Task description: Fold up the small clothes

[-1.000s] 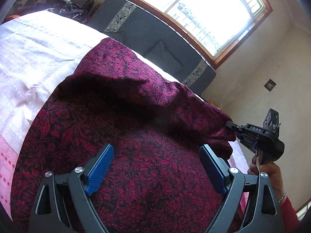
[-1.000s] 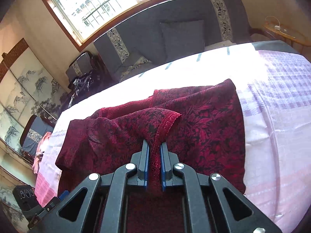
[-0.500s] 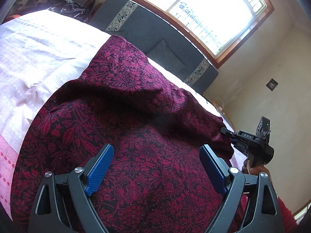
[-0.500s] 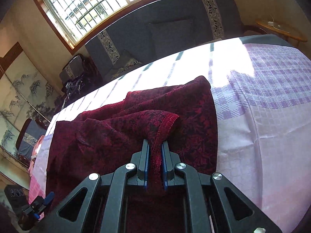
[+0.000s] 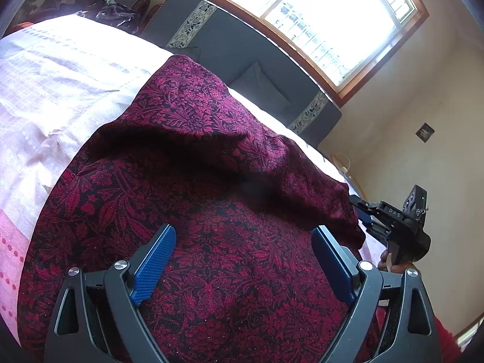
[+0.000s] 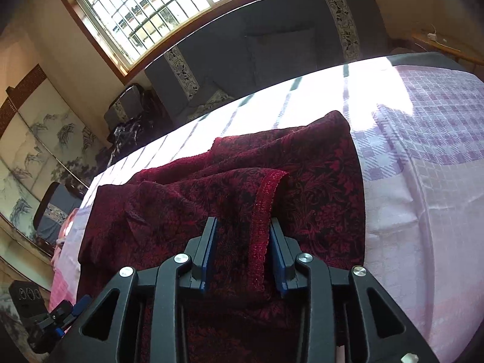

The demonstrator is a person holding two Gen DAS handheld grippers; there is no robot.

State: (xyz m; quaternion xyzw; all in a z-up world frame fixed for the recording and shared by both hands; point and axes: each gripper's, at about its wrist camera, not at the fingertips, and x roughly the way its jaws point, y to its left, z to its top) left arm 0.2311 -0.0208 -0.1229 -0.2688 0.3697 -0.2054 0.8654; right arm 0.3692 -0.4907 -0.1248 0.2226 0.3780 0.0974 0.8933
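A dark red patterned garment (image 6: 317, 187) lies on a bed (image 6: 423, 163). The right claw (image 6: 243, 239) has just been opening, its hem loose between the jaws; the left claw (image 5: 242, 257) gapes wide, empty.

A home living room: a grey sofa (image 6: 272, 48) under a barred window (image 6: 157, 3) at top, painted screen (image 6: 39, 151) at left.
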